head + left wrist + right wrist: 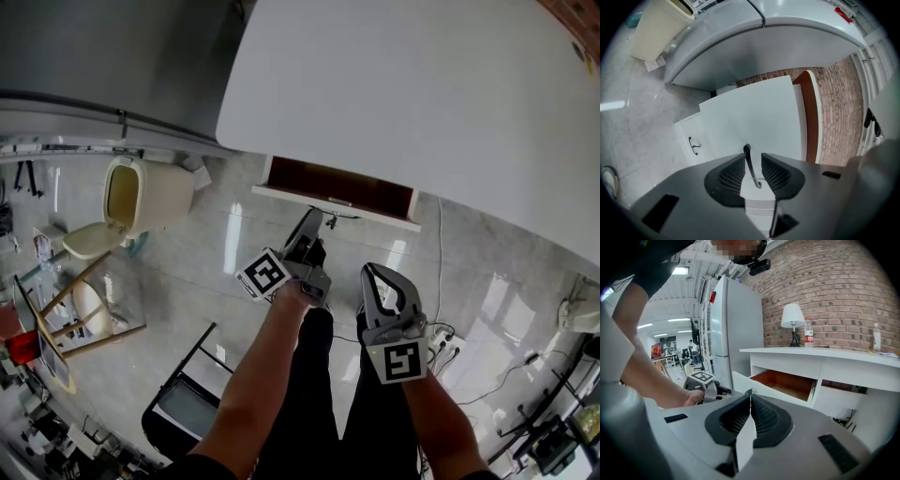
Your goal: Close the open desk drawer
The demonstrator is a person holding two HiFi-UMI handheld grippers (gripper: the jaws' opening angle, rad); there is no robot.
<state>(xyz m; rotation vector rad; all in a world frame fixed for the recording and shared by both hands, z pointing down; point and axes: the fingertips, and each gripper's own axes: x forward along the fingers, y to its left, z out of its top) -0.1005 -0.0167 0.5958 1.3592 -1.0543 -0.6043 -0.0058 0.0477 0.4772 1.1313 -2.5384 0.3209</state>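
The white desk (422,94) has one drawer (337,187) pulled out, its brown inside showing; the right gripper view shows this drawer (787,383) from the side. My left gripper (309,236) reaches the white drawer front (754,117). Its jaws stand apart around the thin dark handle (751,164), which lies between the pads close to one of them (731,176) without being pressed. My left gripper (753,157) is rolled onto its side. My right gripper (380,281) hangs back from the drawer, shut and empty, its pads meeting (749,401).
A beige bin (141,192) stands on the tiled floor to the left, with a wooden chair (75,309) and a black cart (187,398) nearer. A power strip (441,347) with cables lies at the right. A grey fridge (736,329), a lamp (793,317) and a bottle (808,338) flank the desk.
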